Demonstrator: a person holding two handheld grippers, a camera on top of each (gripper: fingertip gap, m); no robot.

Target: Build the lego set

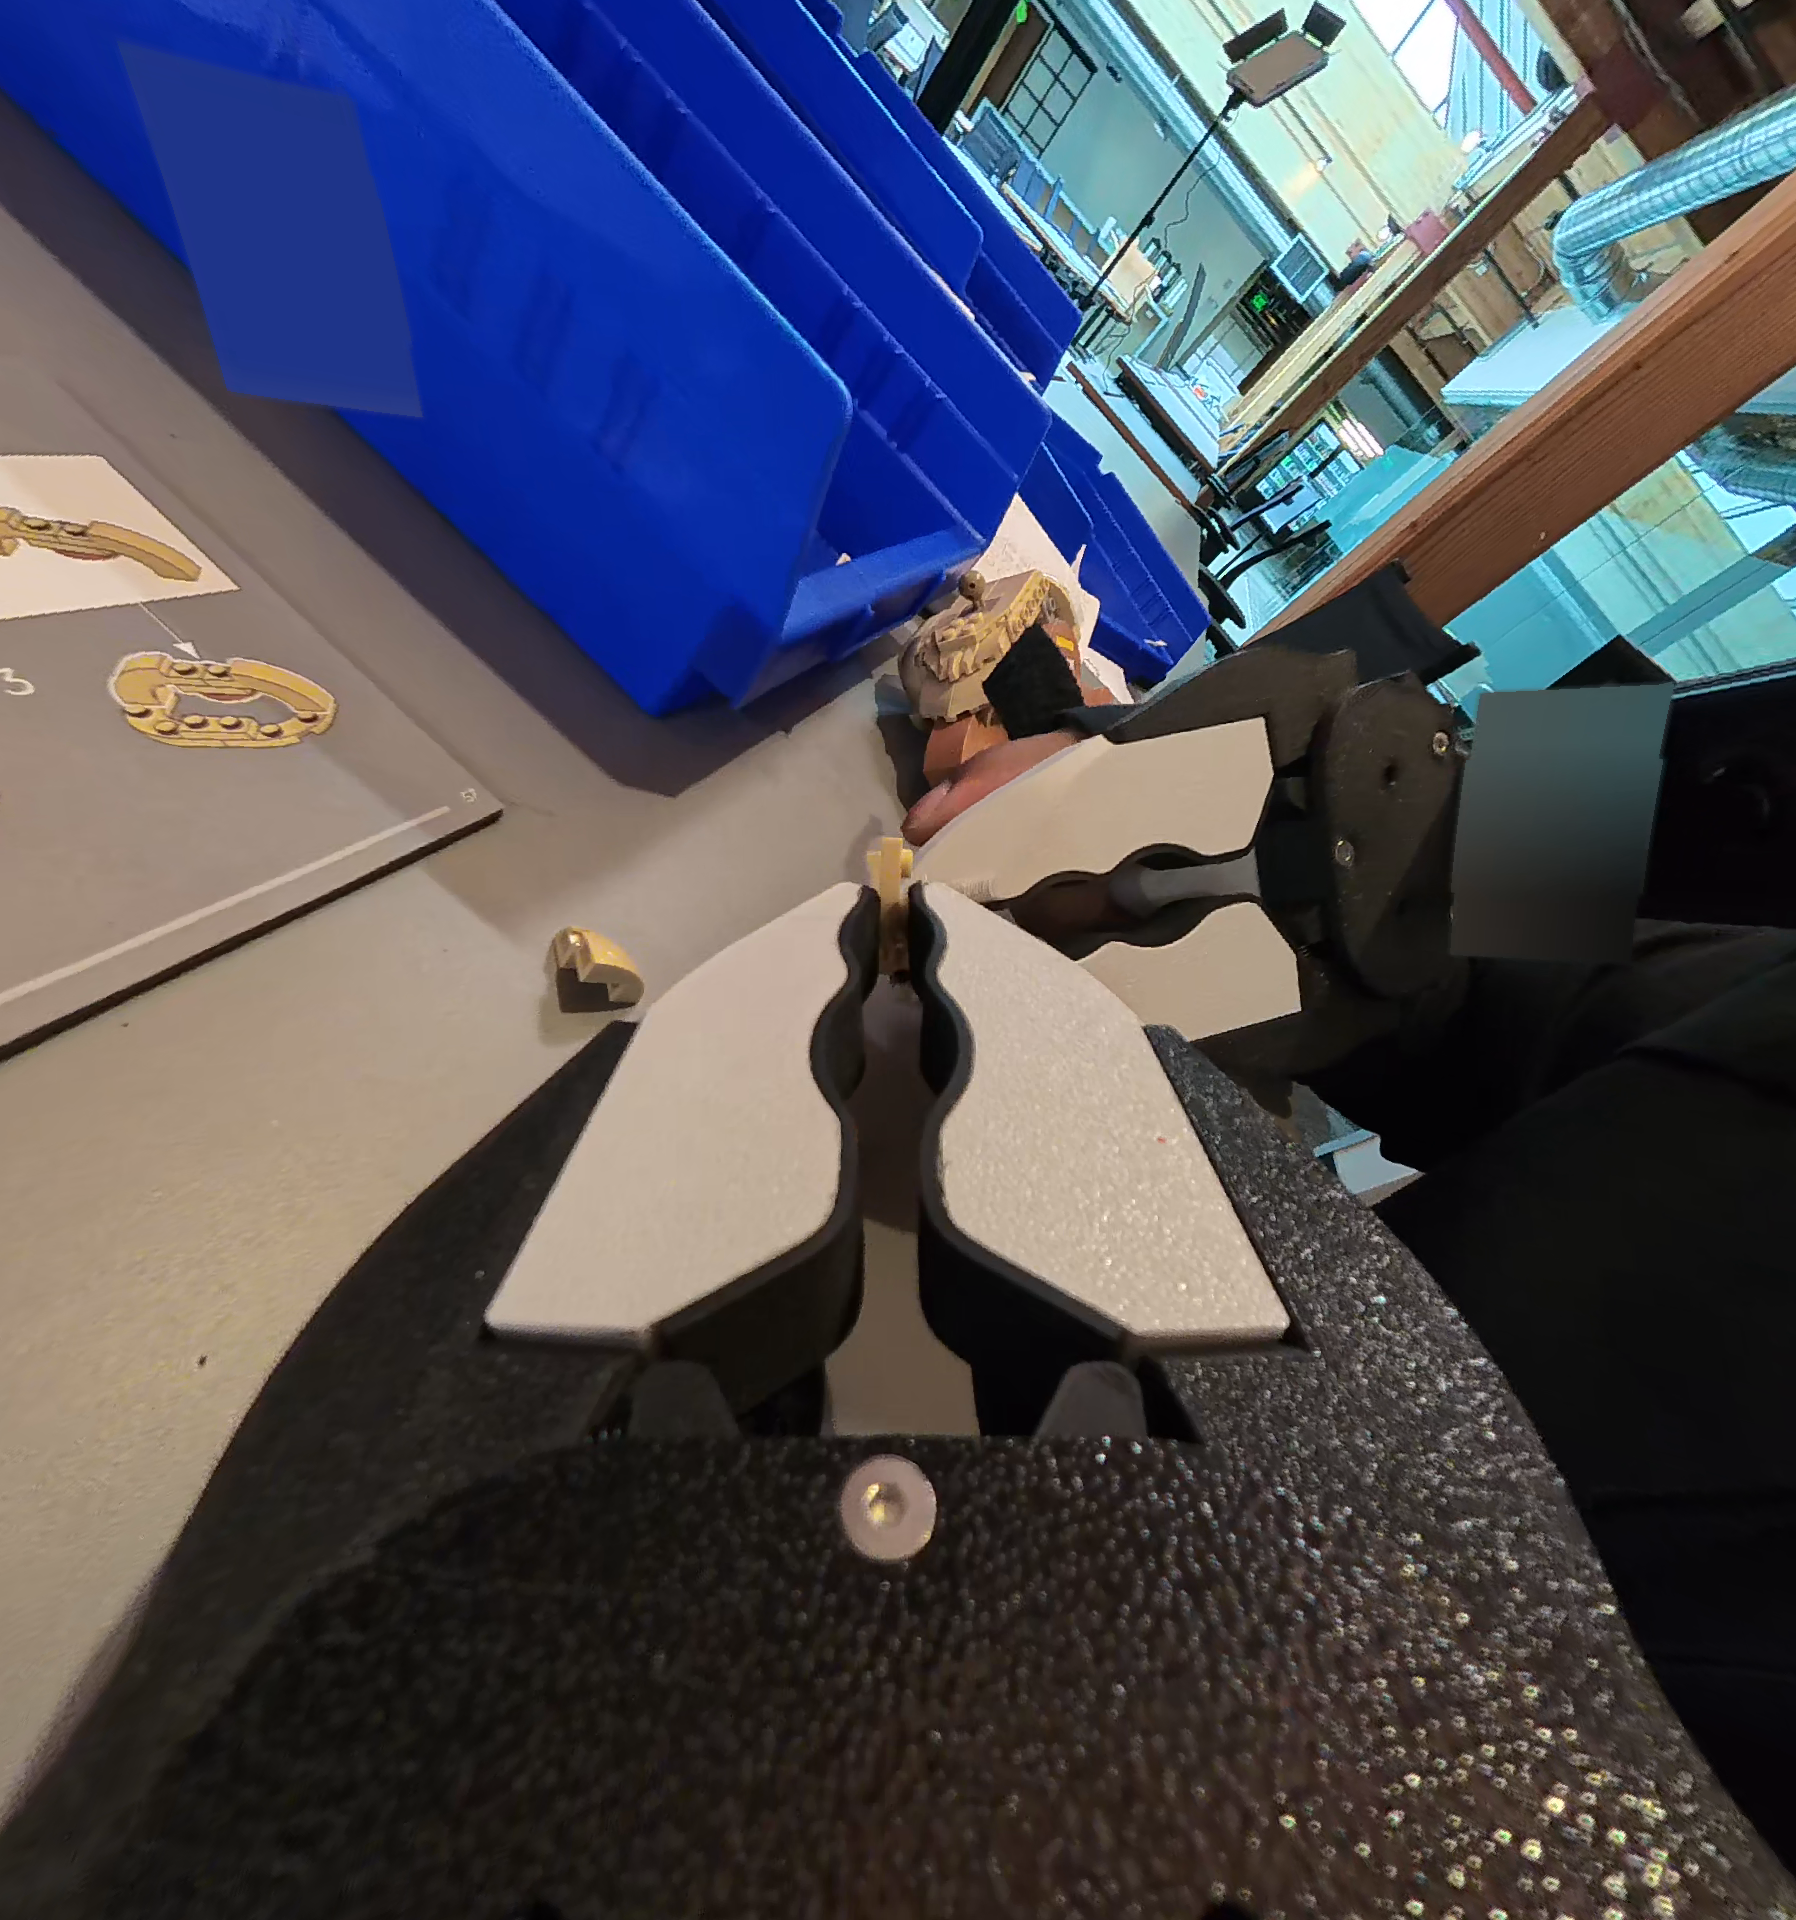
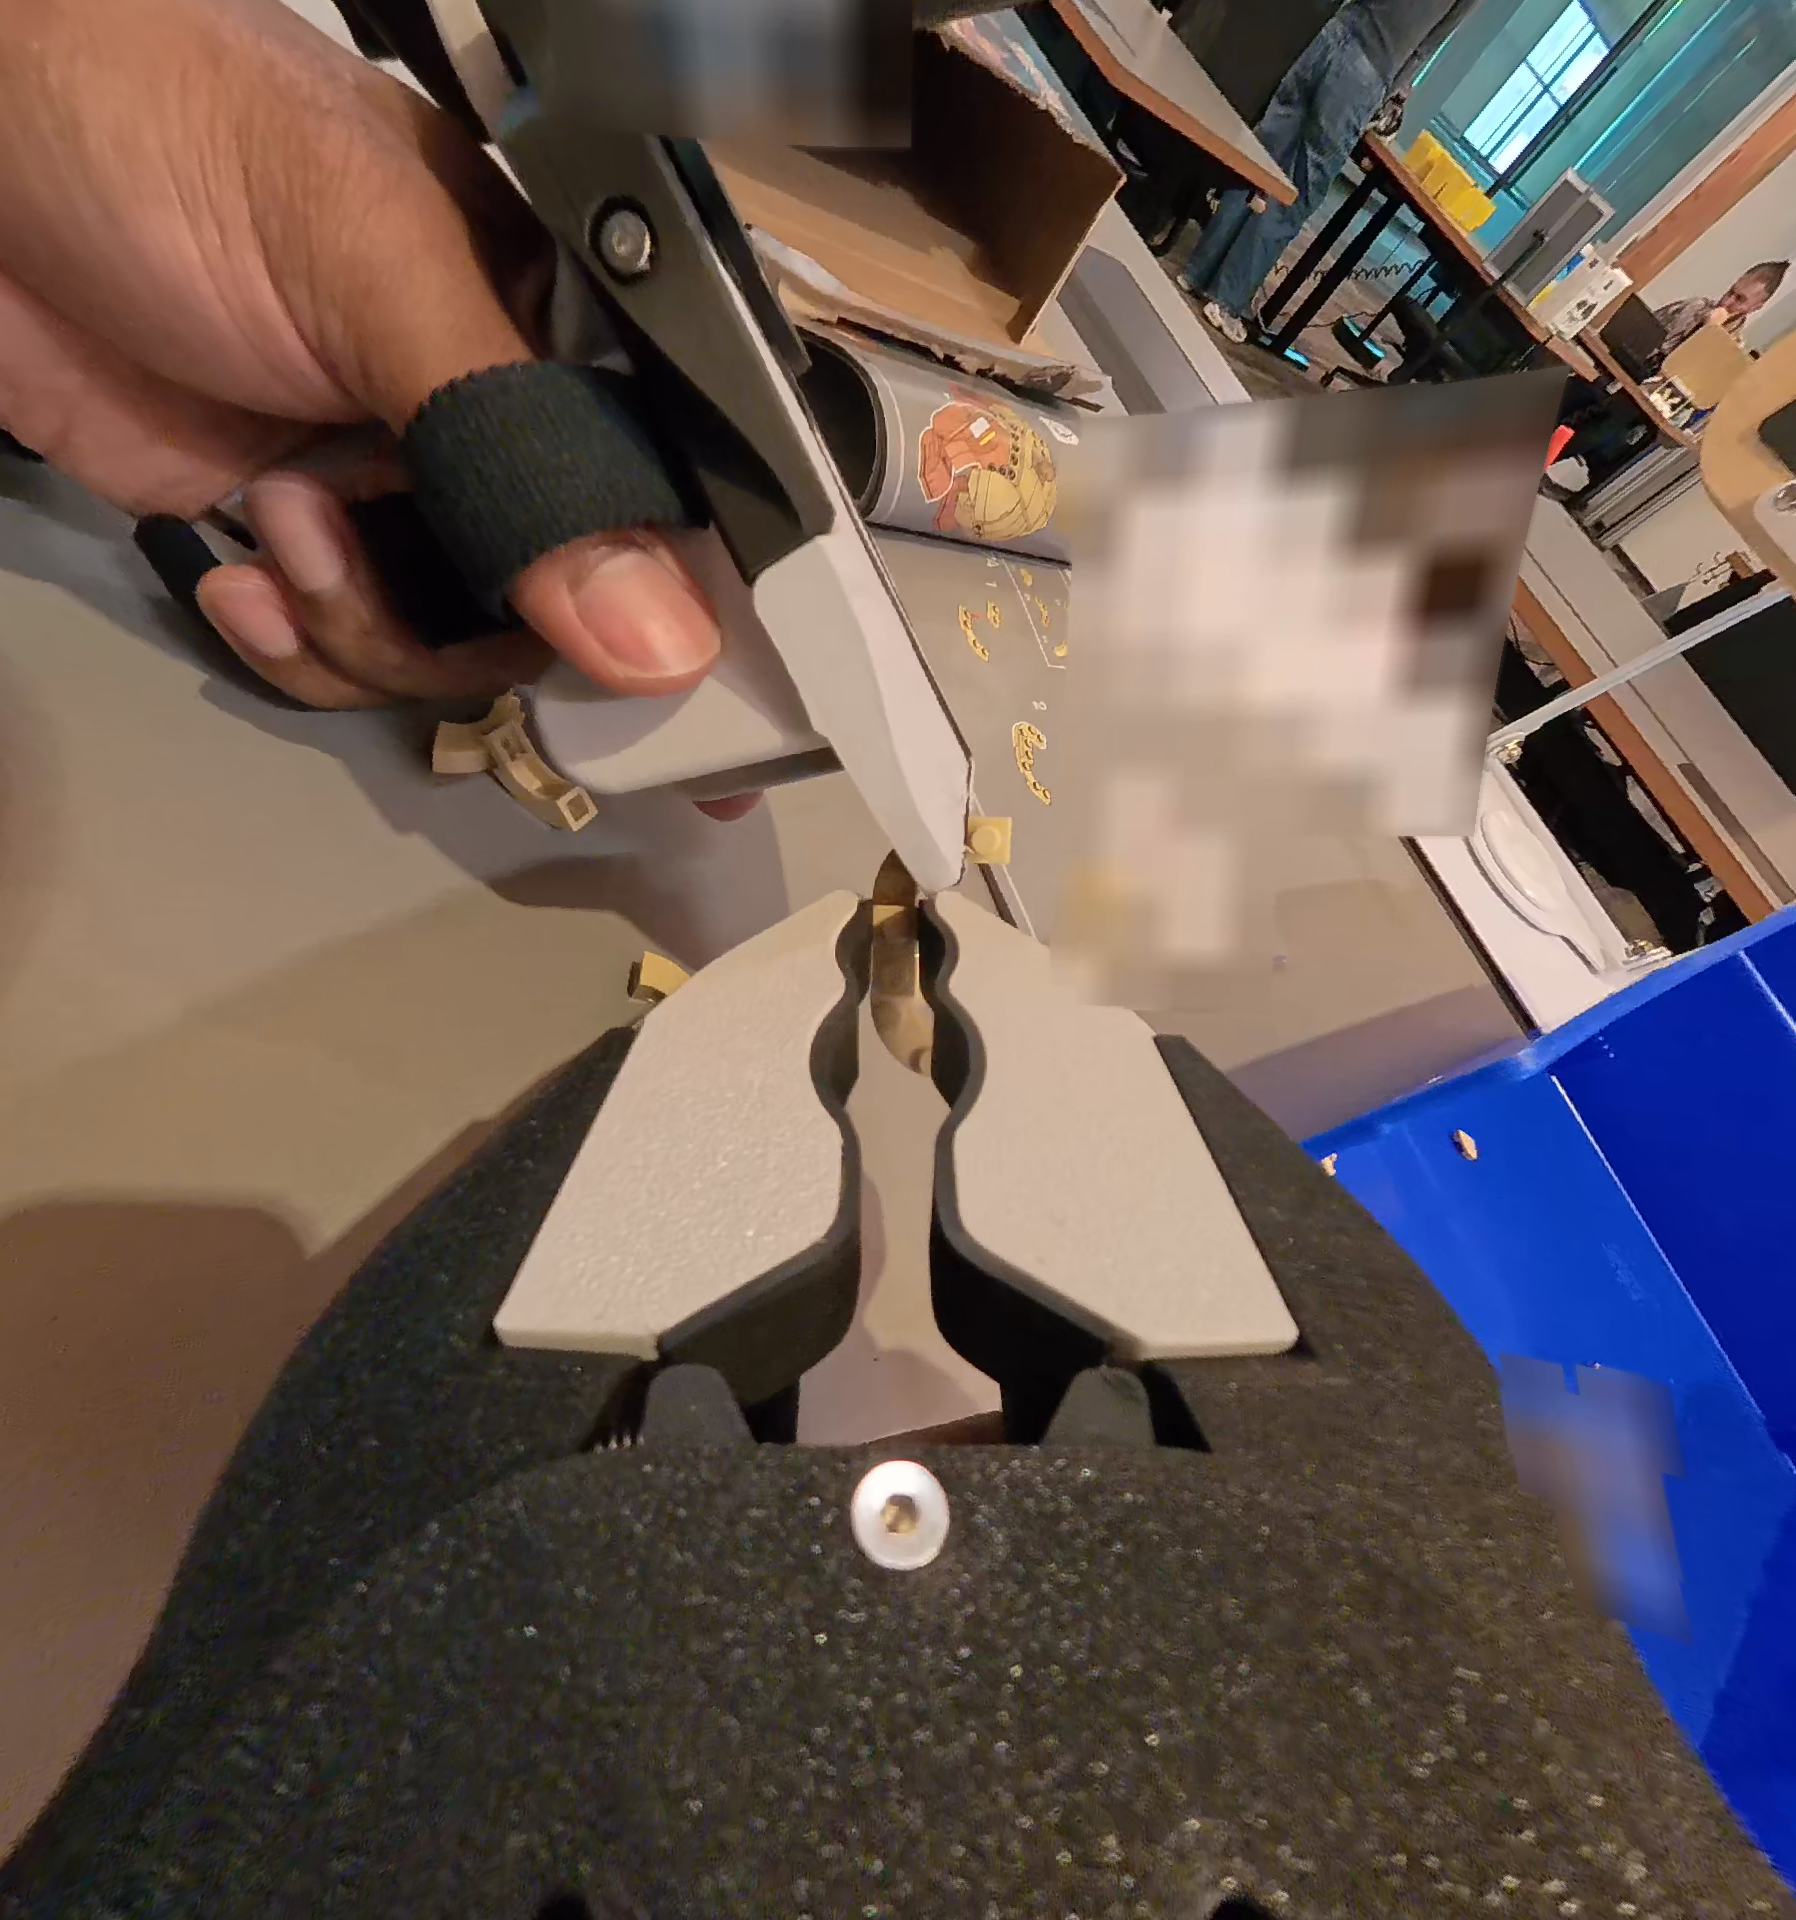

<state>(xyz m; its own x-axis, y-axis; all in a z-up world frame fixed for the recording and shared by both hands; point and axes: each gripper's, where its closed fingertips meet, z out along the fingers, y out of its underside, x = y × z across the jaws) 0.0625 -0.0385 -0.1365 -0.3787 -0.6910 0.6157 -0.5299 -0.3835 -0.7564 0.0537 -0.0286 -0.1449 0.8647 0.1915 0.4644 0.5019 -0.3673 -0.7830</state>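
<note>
A grey table (image 1: pixel 250 1195) carries a row of blue bins (image 1: pixel 582 343) along its far side and a dark instruction booklet (image 1: pixel 146 790) printed with tan brick drawings. Behind the table opens a large workshop with wooden beams, silver ducting, windows and further benches. A loose tan curved brick (image 1: pixel 595 968) lies on the table just beside the left gripper's fingers, and a part-built tan and brown brick model (image 1: pixel 977 644) stands near the bins.

The left gripper (image 1: pixel 892 914) is tilted, its fingers reaching toward the bins; its pads are pressed on a small tan plate (image 1: pixel 890 868) that sticks out past the tips. In the right wrist view the hand (image 2: pixel 250 312) around it shows, with a black strap over one finger, and another tan brick piece (image 2: pixel 509 764) lies under that hand.

The right gripper (image 2: pixel 896 920) comes in from the side, and the two grippers' tips almost meet. Its pads are closed on a tan curved brick piece (image 2: pixel 899 987) that runs back between the fingers. A dark sleeve follows behind it in the left wrist view.
</note>
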